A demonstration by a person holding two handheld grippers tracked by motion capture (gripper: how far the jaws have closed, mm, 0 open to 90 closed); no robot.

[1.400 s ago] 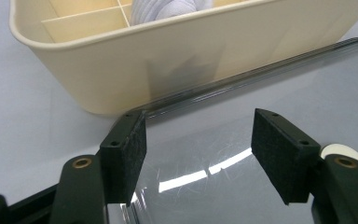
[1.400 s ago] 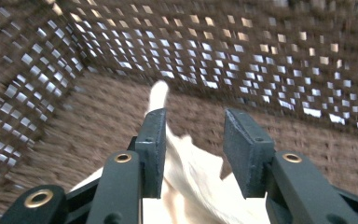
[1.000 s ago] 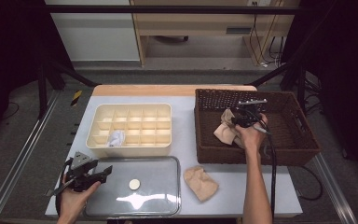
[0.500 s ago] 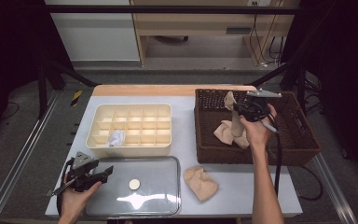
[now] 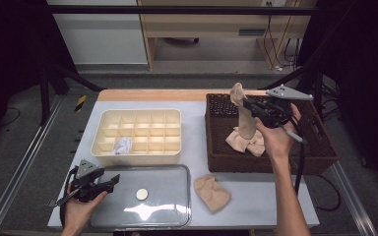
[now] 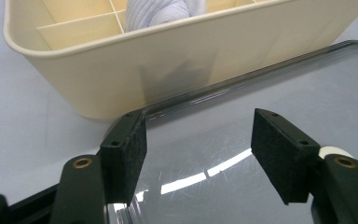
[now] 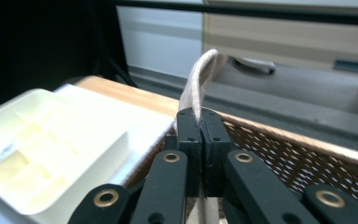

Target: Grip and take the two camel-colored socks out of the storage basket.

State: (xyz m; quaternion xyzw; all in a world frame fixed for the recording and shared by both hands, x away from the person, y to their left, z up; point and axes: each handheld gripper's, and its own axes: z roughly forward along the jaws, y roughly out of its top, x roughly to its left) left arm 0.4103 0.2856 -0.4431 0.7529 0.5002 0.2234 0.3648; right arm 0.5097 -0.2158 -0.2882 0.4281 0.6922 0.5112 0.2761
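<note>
My right gripper point(image 5: 248, 104) point(image 7: 199, 122) is shut on a beige sock point(image 5: 245, 118) point(image 7: 196, 79) and holds it up over the dark wicker basket point(image 5: 320, 152). The sock hangs down toward more beige cloth point(image 5: 246, 141) lying in the basket. My left gripper point(image 5: 112, 182) point(image 6: 198, 158) stands open at the table's front left, its pads over the edge of a clear lid point(image 5: 162, 196) point(image 6: 279, 84), nothing between them. A cream divided tray point(image 5: 138, 130) point(image 6: 168, 60) sits behind the lid, with a white rolled sock point(image 5: 123, 144) point(image 6: 161, 11) in one compartment.
Another beige sock point(image 5: 211, 192) lies on the table in front of the basket. A small white disc point(image 5: 141, 194) rests on the lid. The table's wooden far edge point(image 5: 152, 94) faces a cabinet and cables beyond.
My right gripper has risen out of the basket with the beige sock, lifting it until it hangs free. The left gripper has stayed where it was.
</note>
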